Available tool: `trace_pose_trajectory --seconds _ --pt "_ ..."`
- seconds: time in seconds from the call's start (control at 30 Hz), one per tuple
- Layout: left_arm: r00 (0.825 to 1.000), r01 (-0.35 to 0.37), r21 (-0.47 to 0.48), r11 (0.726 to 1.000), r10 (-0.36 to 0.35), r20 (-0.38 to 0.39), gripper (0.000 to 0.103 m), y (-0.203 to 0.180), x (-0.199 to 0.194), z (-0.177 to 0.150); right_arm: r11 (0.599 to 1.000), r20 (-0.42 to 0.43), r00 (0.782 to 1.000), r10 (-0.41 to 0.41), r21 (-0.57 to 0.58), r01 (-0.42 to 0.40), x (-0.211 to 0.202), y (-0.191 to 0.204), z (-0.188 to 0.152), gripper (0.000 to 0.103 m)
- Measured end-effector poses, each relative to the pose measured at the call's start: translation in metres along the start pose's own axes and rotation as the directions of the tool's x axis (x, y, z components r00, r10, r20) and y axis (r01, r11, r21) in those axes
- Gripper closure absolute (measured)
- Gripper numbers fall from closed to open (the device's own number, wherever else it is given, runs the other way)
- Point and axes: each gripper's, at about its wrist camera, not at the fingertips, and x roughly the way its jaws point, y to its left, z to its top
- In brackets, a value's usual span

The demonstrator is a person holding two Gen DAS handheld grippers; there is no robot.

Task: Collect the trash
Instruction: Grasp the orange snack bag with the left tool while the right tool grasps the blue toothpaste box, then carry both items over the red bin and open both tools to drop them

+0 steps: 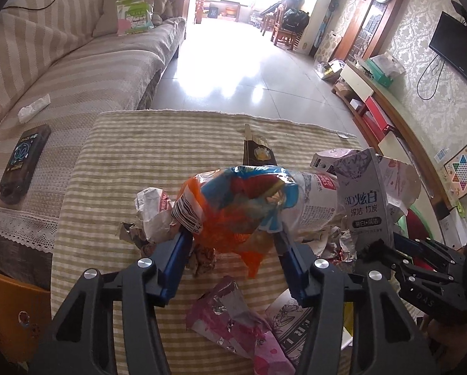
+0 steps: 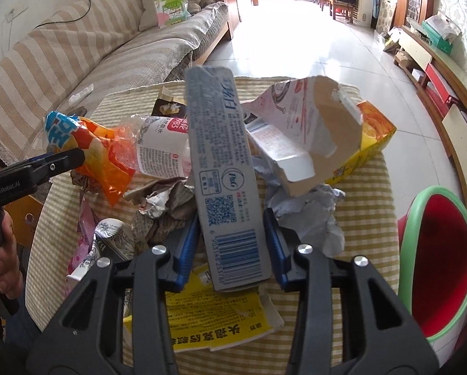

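Note:
My left gripper (image 1: pixel 233 237) is shut on an orange and blue plastic wrapper (image 1: pixel 233 209), held above the striped table; the wrapper also shows in the right wrist view (image 2: pixel 86 150). My right gripper (image 2: pixel 233 225) is shut on a grey toothpaste box (image 2: pixel 224 172), held upright; the box also shows in the left wrist view (image 1: pixel 366 200). Under them lie a crushed plastic bottle (image 2: pixel 161 153), a torn white carton (image 2: pixel 296 131), a yellow box (image 2: pixel 368 140), crumpled paper (image 2: pixel 308 215), a pink foil wrapper (image 1: pixel 233 318) and a yellow flat package (image 2: pixel 214 322).
A red bin with a green rim (image 2: pixel 439 268) stands right of the table (image 1: pixel 114 168). A striped sofa (image 1: pixel 61 72) lies to the left with a dark box (image 1: pixel 24 162) and a tissue on it. A low TV shelf (image 1: pixel 386 106) runs along the right wall.

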Motion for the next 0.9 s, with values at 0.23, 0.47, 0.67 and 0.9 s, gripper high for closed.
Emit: trace_pose_trajectory --seconds 0.23,0.47,0.67,0.9 --pt "0.996 0.008 -0.019 1.000 -0.007 0.087 0.054 0.003 -0.033 0.000 1.000 0.044 0.999 0.009 -0.009 -0.008 -0.023 0.004 0.001 0.064" --pt "0.989 0.028 -0.041 0.999 -0.022 0.148 0.055 0.005 -0.065 0.001 0.999 0.097 0.995 0.033 -0.003 -0.033 -0.052 0.006 0.004 0.064" --pt "0.981 0.059 -0.051 0.997 -0.048 0.186 0.055 0.004 -0.092 -0.009 0.997 0.133 0.988 0.074 0.020 -0.077 -0.080 0.003 0.003 0.064" --pt "0.976 0.074 -0.031 0.997 -0.066 0.210 0.055 -0.007 -0.116 -0.016 0.994 0.184 0.978 0.099 0.021 -0.104 -0.112 0.003 0.003 0.064"
